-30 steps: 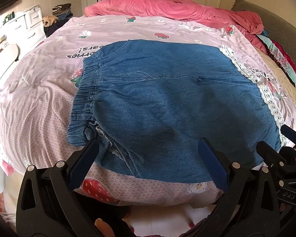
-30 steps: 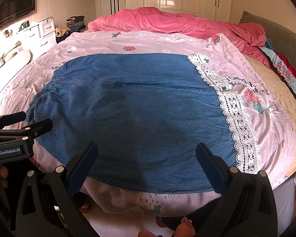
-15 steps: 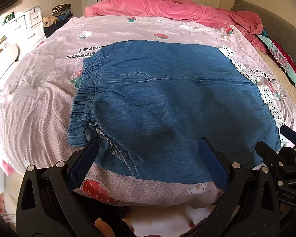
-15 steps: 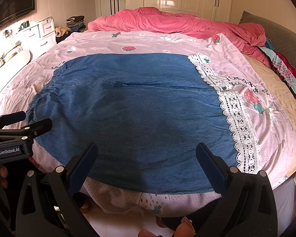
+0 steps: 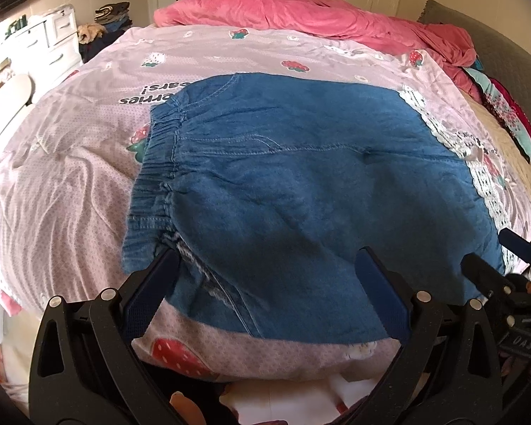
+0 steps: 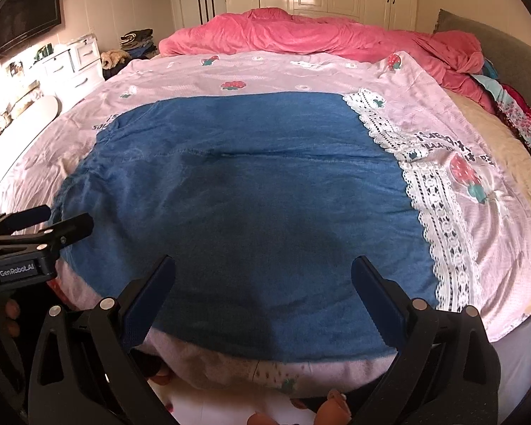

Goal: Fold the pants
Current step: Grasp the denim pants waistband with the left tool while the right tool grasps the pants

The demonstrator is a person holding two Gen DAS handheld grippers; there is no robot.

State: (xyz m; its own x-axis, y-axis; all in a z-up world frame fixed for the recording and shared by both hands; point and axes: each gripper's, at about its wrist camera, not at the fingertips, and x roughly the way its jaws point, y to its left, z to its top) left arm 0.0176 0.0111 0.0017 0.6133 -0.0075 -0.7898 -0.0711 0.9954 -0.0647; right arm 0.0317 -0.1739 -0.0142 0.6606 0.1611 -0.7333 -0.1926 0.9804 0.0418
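Observation:
Blue denim pants (image 5: 300, 191) lie flat on the bed, elastic waistband (image 5: 155, 177) to the left, legs running right to a white lace band. They also fill the middle of the right wrist view (image 6: 251, 205). My left gripper (image 5: 269, 276) is open and empty at the near edge of the pants by the waistband corner. My right gripper (image 6: 263, 283) is open and empty over the near edge of the legs. Each gripper shows at the side of the other's view: the right one in the left wrist view (image 5: 506, 258), the left one in the right wrist view (image 6: 52, 219).
A pink strawberry-print sheet (image 5: 70, 184) covers the bed. A bunched pink duvet (image 6: 318, 39) lies at the far end. White drawers (image 6: 77, 63) stand at the left, a grey headboard (image 6: 495, 46) at the right. The floor (image 6: 230, 403) is below the bed edge.
Almost nothing moved. The left wrist view shifted very slightly; both grippers stayed open at the near edge of the pants.

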